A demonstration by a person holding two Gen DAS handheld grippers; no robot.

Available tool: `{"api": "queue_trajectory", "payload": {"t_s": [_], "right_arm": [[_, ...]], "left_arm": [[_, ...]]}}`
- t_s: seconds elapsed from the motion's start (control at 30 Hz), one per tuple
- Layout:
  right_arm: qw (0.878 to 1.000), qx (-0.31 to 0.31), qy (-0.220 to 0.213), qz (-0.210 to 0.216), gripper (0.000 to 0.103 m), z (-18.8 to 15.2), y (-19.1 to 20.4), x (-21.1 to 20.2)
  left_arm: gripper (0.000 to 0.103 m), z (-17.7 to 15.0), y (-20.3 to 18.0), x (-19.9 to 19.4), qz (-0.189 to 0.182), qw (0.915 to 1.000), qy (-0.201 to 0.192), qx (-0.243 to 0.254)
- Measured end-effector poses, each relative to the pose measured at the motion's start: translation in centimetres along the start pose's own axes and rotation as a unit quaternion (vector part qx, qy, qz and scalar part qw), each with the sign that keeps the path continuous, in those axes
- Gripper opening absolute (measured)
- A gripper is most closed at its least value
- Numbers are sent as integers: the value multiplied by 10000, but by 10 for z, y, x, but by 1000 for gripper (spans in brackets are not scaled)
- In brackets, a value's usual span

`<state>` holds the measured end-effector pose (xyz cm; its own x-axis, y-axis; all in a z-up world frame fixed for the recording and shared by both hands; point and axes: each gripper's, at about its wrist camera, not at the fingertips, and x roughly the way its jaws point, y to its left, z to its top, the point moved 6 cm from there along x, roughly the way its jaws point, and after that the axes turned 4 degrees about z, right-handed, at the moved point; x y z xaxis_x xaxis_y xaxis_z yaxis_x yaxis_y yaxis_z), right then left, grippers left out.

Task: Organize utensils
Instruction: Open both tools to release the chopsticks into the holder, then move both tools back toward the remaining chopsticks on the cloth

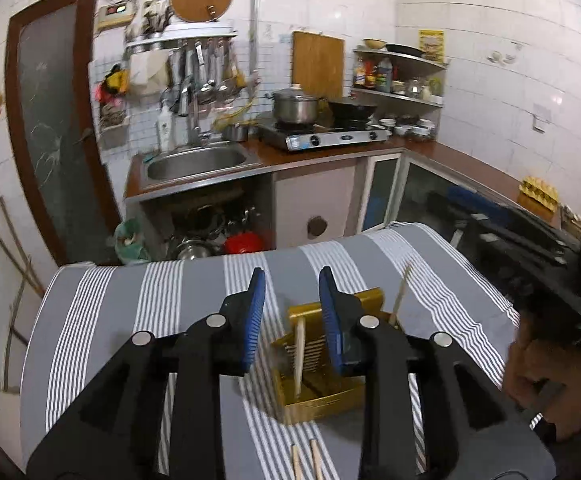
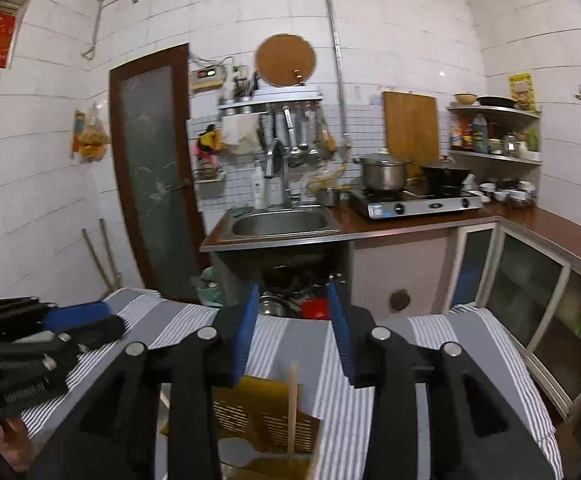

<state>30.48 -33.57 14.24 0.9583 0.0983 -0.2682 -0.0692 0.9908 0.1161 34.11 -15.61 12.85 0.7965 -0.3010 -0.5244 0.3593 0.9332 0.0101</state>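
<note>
Gold utensil holder (image 1: 318, 376) is sitting on the grey-and-white striped cloth (image 1: 170, 300) that is covering the table, near its front edge. The holder is slatted and divided into compartments.

Contents, left wrist view: one wooden chopstick (image 1: 299, 354) is standing in a front compartment, long axis close to vertical, top end leaning slightly toward the back wall of the holder. A second thin wooden stick (image 1: 401, 294) is rising from the rear right compartment, tilted, its upper tip pointing up and to the right. Which inner cell each is occupying cannot be told exactly.

Right wrist view: the same holder (image 2: 262, 420) is showing a wooden stick (image 2: 292, 408) standing nearly upright against its slatted back, and a pale spoon (image 2: 238, 452) is lying low at the front, bowl to the left, handle running right; whether it is inside a compartment cannot be told.

Two more wooden chopstick ends (image 1: 306, 460) are lying on the cloth in front of the holder, side by side, long axes running toward the camera.

Left gripper (image 1: 292, 280) is hovering above the holder, jaws standing moderately apart, nothing between the blue pads. Right gripper (image 2: 293, 294) is likewise hovering above and behind the holder, jaws parted, empty. The left gripper (image 2: 78, 316) is also appearing at the left edge of the right wrist view.
</note>
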Motion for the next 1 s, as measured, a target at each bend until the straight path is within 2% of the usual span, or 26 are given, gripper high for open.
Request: {"api": "queue_trajectory", "payload": {"t_s": [0.13,0.27,0.37,0.43,0.53,0.63,0.7,0.83,1.0], "right_arm": [[9997,-15,-79,-238,37,4,-19,-27],[9975,47,221,-663,37,-11,-58,-69],[9918,264,711,-1030,37,-51,-98,-101],[9841,404,1186,-1261,38,-92,-123,-116],[9712,631,1744,-1495,39,-151,-147,-131],[9612,866,2279,-1292,40,-213,-158,-132],[9556,947,2478,-1285,40,-236,-164,-129],[9512,1100,2681,-1059,40,-269,-163,-124],[9459,1224,2880,-861,40,-287,-155,-109]], "left_arm": [[36,0,22,-26,288,9991,-306,-17],[43,-18,48,-45,510,9978,-403,-153],[43,-51,69,-52,707,9967,-307,-253],[44,-79,81,-51,777,9961,-141,-382],[44,-125,85,-38,724,9959,265,-482],[44,-175,74,-22,541,9948,733,-452],[44,-194,70,-15,537,9934,931,-399],[44,-225,57,-7,406,9905,1258,-375],[44,-239,41,-2,358,9889,1422,-253]]}}
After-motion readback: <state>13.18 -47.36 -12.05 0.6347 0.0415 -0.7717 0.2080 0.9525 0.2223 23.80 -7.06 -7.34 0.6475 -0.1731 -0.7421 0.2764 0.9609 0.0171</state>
